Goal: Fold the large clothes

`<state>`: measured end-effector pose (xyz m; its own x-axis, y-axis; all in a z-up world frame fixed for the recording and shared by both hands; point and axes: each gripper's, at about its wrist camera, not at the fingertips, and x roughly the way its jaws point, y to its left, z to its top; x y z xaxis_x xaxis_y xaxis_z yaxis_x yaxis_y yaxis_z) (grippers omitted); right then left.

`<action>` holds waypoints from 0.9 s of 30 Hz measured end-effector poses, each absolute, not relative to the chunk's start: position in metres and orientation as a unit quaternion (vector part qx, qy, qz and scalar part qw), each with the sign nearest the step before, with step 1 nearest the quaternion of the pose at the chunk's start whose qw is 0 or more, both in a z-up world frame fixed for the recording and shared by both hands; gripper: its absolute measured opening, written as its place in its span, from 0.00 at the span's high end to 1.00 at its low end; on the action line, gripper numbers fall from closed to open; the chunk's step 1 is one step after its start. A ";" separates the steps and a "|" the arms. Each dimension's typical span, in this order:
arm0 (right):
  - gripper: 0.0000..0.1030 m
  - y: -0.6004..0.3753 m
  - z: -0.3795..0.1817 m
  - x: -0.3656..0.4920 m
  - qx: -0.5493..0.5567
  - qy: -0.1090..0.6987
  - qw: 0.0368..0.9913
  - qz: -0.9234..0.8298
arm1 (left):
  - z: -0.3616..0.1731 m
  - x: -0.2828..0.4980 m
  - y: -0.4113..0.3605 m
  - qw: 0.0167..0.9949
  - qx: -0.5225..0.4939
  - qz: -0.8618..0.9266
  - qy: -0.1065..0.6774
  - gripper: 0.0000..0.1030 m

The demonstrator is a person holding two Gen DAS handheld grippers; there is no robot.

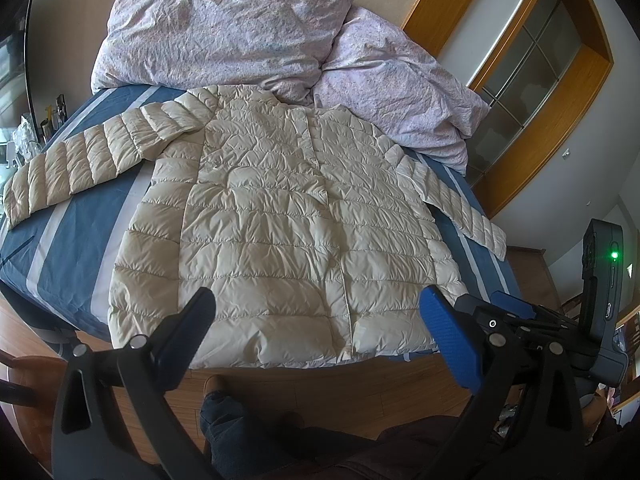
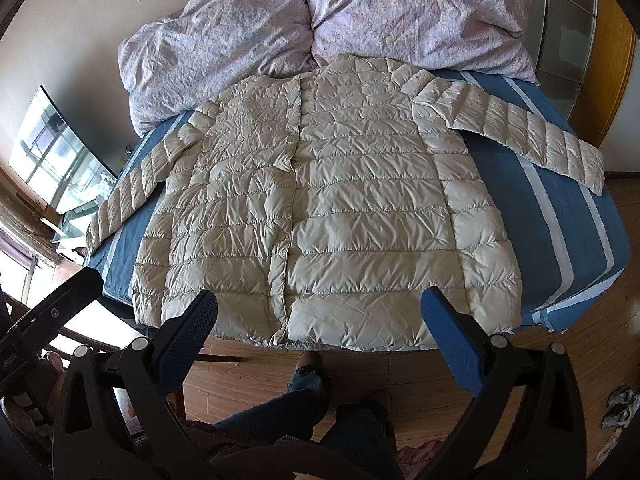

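Note:
A cream quilted puffer jacket (image 1: 280,216) (image 2: 332,208) lies flat, front up and snapped closed, on a bed with a blue and white striped sheet (image 1: 60,240) (image 2: 560,216). Both sleeves are spread out sideways: one sleeve (image 1: 80,160) (image 2: 128,196) to the left, the other sleeve (image 1: 460,208) (image 2: 528,136) to the right. Its hem lies along the near bed edge. My left gripper (image 1: 320,320) hovers open above the hem, holding nothing. My right gripper (image 2: 320,316) also stands open over the hem, empty. The right gripper's body (image 1: 600,300) shows at the right of the left wrist view.
Two rumpled lilac pillows (image 1: 224,32) (image 2: 420,12) lie at the head of the bed, touching the jacket's collar. A person's legs and shoe (image 2: 308,368) stand on the wooden floor (image 1: 360,384) by the bed. A wood-framed door (image 1: 540,60) is at the right, a cluttered table (image 2: 68,200) at the left.

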<state>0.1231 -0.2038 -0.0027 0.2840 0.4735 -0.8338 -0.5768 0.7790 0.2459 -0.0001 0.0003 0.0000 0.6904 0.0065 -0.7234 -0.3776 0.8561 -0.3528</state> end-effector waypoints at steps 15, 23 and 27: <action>0.01 -0.203 -0.004 0.125 -0.051 0.501 0.799 0.329 | 0.000 0.000 0.000 0.886 -0.244 0.108 0.378 0.02; 0.01 -0.203 -0.004 0.126 -0.051 0.501 0.799 0.329 | 0.000 0.000 0.000 0.886 -0.244 0.109 0.378 0.02; 0.01 -0.203 -0.005 0.126 -0.051 0.501 0.799 0.329 | 0.000 0.000 0.000 0.886 -0.244 0.109 0.378 0.02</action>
<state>0.1262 -0.2031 -0.0048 0.2816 0.4747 -0.8339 -0.5763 0.7785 0.2485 0.0000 -0.0003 0.0001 0.6901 0.0074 -0.7237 -0.3775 0.8569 -0.3511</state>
